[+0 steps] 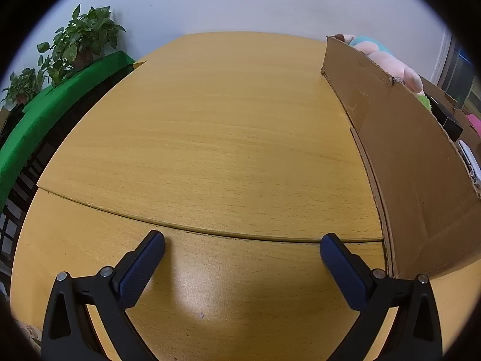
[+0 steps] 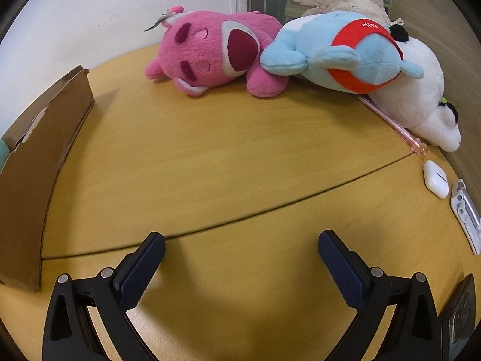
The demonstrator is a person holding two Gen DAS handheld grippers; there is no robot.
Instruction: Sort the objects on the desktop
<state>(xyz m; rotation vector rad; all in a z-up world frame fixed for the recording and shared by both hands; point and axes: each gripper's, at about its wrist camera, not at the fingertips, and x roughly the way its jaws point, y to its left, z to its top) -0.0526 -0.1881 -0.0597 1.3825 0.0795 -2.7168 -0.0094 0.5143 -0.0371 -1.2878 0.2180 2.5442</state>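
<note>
Right gripper and left gripper: both spread wide, holding nothing. Your cardboard box already has toys in it; pink plush, blue plush, earbud case still await sorting on the desk.

- On my feeds the counter reads as pale wood-grain laminate, smooth with a soft satin sheen.
- The cardboard box is matt brown corrugated board, scuffed, with ragged torn edges.
- My left gripper has matt black plastic arms, bright metal rivets and fingers padded in dark blue, finely textured rubber.
- The pink plush toy looks fuzzy, short-pile fleece.
- The blue plush toy is smoother, velvety cloth.
- The white plush toy is soft pile.
- The earbud case is glossy white plastic.
- The pink pen is translucent plastic.
</note>
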